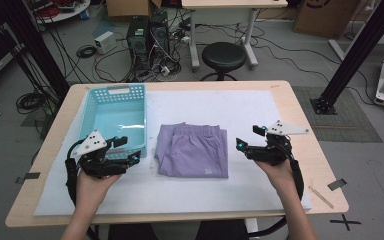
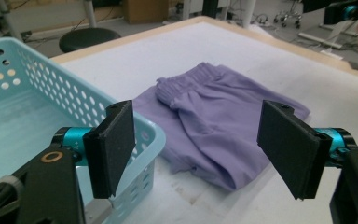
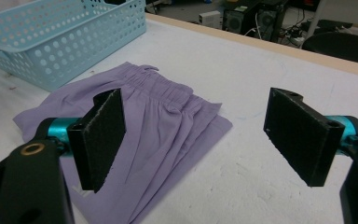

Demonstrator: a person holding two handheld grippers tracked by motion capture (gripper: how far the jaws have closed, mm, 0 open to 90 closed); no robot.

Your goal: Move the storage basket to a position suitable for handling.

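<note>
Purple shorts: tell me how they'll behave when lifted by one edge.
The purple shorts lie folded flat with soft creases, so they will probably droop and unfold. Thin fabric suggests they are light. The gathered waistband looks thicker, likely the firmer place to pinch.

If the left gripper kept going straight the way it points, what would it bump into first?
Probably the folded purple shorts, lying ahead between the left gripper's open jaws. The blue basket's corner sits close beside one jaw.

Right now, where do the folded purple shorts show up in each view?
High view: purple shorts at the table's centre, right of the blue basket.
Left gripper view: shorts mid-frame, right of the basket.
Right gripper view: shorts centre-left, below the basket.
Shared landmark: the basket.
</note>
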